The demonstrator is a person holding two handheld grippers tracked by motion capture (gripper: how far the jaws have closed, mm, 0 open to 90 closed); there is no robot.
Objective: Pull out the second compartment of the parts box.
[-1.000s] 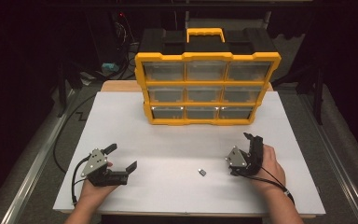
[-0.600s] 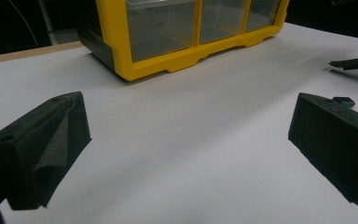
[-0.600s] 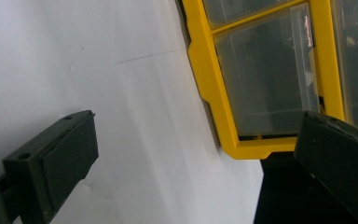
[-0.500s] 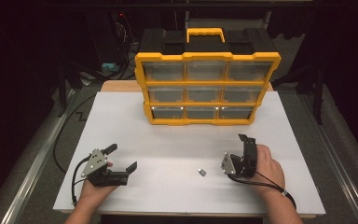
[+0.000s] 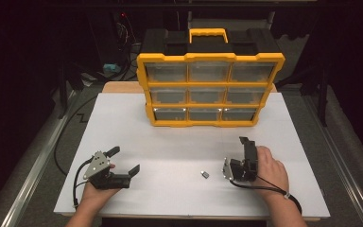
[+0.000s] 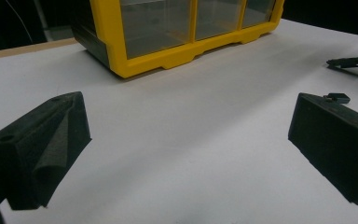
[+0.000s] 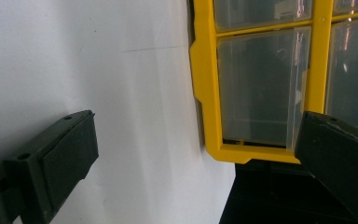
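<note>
Both grippers rest low on the white desk (image 5: 170, 142), jaws wide and empty. The left gripper (image 5: 123, 165) idles; the right gripper (image 5: 240, 156) lies on its side just right of the small dark part (image 5: 205, 174), apparently preparing a pickup. Next it must turn toward that part and straddle it. The drawer cabinet (image 5: 208, 90) stands beyond.

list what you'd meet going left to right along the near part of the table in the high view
black left gripper with its grey plate, jaws open → small dark grey part lying on the white table → black right gripper, jaws open, turned on its side
</note>
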